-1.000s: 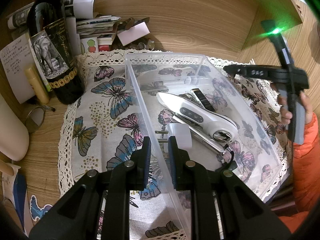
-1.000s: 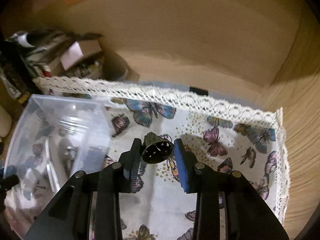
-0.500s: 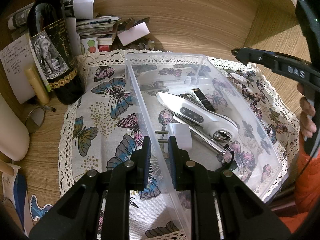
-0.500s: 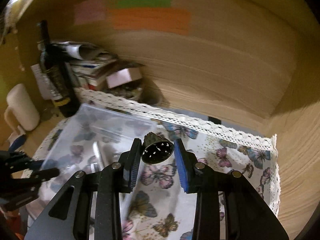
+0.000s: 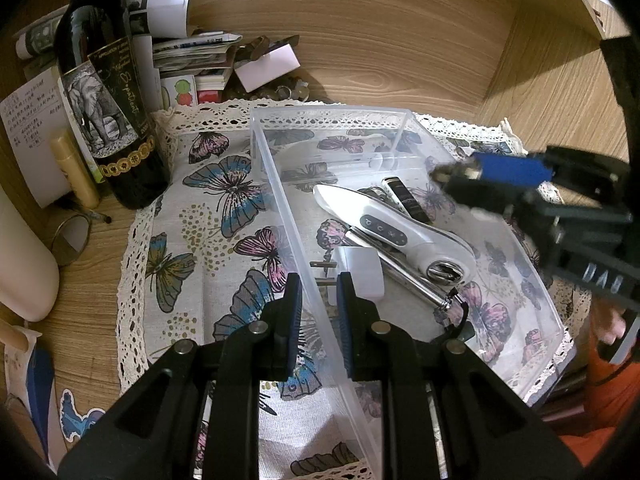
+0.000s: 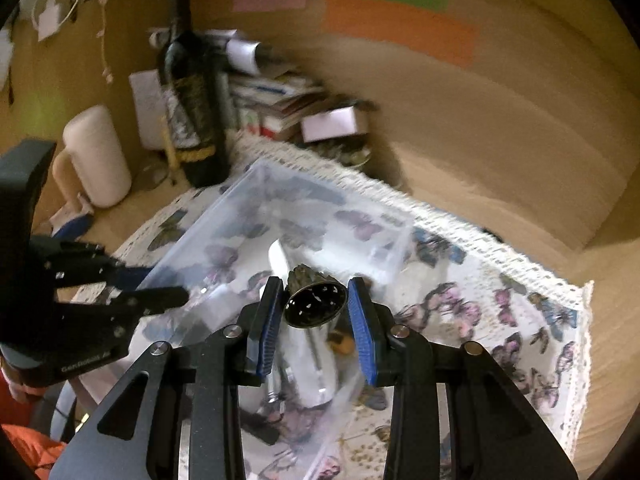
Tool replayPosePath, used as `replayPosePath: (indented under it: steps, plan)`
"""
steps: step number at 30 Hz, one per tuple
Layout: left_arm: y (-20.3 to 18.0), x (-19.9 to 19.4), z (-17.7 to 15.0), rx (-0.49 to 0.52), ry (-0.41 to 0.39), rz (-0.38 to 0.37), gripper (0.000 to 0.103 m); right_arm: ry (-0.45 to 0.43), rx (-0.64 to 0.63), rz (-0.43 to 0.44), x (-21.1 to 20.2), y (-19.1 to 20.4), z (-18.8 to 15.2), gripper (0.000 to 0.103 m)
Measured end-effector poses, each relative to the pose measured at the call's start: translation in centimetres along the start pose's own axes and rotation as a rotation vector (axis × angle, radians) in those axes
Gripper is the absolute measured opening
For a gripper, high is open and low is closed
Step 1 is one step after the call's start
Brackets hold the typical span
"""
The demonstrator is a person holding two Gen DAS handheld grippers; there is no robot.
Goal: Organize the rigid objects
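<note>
- Right gripper: fingers partly closed on a small dark metal bell, mouth toward the camera, held above the clear plastic bin.
- Left gripper: jaws nearly shut, pinching the bin's near wall at about 6 o'clock in the left wrist view, steadying it.
- Step, judged: drop the bell in. Lower it over bare floor toward 12 o'clock, clear of the white handheld device, then release low.
- Materials: bin thin, translucent, straight-walled; bell hard, ribbed, hollow, likely to roll; butterfly cloth lace-edged, soft.
</note>
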State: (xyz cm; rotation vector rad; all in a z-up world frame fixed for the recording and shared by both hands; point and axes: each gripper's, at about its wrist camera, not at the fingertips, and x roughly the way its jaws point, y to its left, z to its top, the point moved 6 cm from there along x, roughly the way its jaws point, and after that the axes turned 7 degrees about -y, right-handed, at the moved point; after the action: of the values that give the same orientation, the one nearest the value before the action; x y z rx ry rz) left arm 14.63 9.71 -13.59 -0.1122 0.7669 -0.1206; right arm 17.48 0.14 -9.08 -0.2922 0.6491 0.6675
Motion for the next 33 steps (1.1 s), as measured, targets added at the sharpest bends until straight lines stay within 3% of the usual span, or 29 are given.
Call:
replayPosePath:
  steps: [10, 16, 22, 25, 31, 33]
  plan:
    - [0.0, 0.0, 0.0, 0.000, 0.000, 0.001, 0.017, 0.110, -0.026, 0.067, 2.3, 2.4, -2.6, 0.031]
    - [0.1, 0.0, 0.0, 0.001, 0.002, 0.002, 0.017, 0.122, -0.011, 0.079, 2.6, 2.4, -2.7, 0.034]
    - [0.2, 0.0, 0.0, 0.004, 0.013, 0.014, 0.017, 0.076, 0.007, 0.070, 1.4, 1.6, -1.9, 0.041]
    - [0.2, -0.1, 0.1, 0.005, 0.015, 0.029, 0.017, 0.039, 0.021, 0.058, 0.5, 1.0, -1.5, 0.050]
    - [0.3, -2.2, 1.3, 0.004, -0.043, 0.070, 0.017, -0.040, 0.045, 0.028, -1.9, -0.2, -0.7, 0.053]
    - [0.1, -3.2, 1.7, 0.005, -0.076, 0.080, 0.017, -0.074, 0.060, 0.019, -2.9, -0.7, -0.6, 0.064]
